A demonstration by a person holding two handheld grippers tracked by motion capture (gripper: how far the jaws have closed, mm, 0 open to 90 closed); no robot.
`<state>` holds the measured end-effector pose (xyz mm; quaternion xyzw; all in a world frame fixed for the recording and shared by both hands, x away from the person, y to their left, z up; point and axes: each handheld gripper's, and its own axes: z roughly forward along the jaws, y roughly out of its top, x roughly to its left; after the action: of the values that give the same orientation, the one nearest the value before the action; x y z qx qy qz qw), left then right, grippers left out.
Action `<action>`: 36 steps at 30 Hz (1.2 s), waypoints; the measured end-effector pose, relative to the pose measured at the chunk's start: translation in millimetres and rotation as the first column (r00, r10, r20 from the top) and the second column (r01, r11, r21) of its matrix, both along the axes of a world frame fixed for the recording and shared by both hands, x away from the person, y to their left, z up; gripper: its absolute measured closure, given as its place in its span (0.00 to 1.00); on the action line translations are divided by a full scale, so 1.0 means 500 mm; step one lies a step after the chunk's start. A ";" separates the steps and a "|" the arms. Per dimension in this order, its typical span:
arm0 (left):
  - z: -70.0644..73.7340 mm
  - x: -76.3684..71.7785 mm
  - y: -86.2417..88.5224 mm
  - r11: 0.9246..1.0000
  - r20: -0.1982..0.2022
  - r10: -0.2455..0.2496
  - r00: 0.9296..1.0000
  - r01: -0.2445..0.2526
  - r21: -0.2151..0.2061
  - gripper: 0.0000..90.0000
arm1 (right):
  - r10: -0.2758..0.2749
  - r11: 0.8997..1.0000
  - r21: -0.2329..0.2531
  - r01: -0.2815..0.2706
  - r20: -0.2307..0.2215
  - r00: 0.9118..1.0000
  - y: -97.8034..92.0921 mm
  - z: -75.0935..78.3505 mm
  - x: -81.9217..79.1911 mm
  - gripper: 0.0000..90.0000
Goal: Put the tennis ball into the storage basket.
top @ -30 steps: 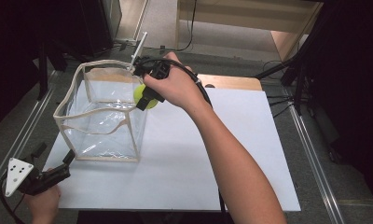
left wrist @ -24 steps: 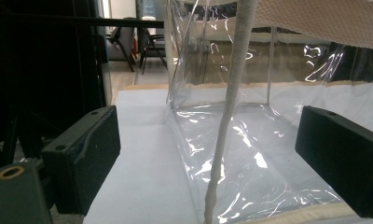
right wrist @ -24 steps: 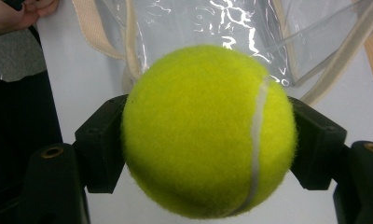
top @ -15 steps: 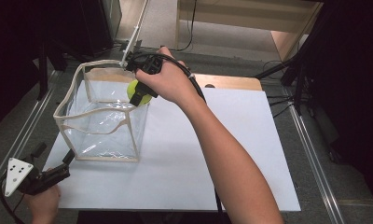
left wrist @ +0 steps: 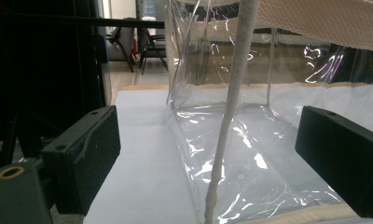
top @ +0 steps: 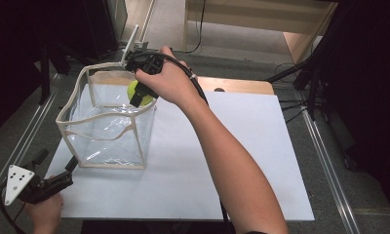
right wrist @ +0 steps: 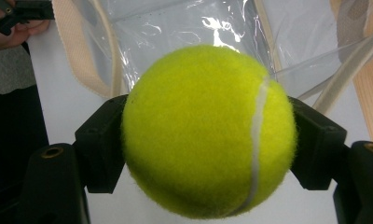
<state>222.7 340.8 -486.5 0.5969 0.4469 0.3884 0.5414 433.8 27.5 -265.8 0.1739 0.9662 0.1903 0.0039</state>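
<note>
High view: right gripper (top: 140, 95) clamps the ball (top: 136, 91) over the bag's (top: 105, 127) far right rim; left gripper (top: 61, 179), jaws apart, waits empty near its corner.

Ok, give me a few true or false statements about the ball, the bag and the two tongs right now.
1. The right tongs grip a yellow tennis ball. True.
2. The ball lies on the bottom of the clear bag. False: it is held up at the bag's rim.
3. The left tongs are open. True.
4. The left tongs clamp the bag's corner. False: the corner seam stands between the open jaws, unclamped.
5. The bag stands on a white sheet. True.
</note>
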 end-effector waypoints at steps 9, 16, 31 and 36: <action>0.000 0.000 0.000 1.000 0.000 -0.001 1.000 0.001 -0.005 0.08 | 0.004 1.000 -0.016 -0.004 0.006 1.000 0.021 -0.023 0.012 0.26; 0.000 0.000 -0.002 1.000 0.000 0.002 1.000 -0.002 -0.004 0.08 | 0.007 0.999 -0.038 -0.006 0.031 0.999 0.040 -0.043 0.020 0.26; 0.000 0.000 0.000 1.000 0.000 -0.002 1.000 0.002 -0.002 0.08 | 0.028 0.996 -0.084 -0.027 0.011 1.000 0.057 -0.091 0.025 0.26; 0.000 0.000 -0.001 1.000 -0.002 0.002 1.000 -0.002 -0.002 0.08 | 0.031 0.995 -0.095 -0.032 -0.006 0.999 0.058 -0.103 0.027 0.26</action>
<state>222.7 340.4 -486.5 0.5966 0.4484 0.3878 0.5410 447.2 56.4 -317.0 0.1586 0.9768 0.1437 0.0068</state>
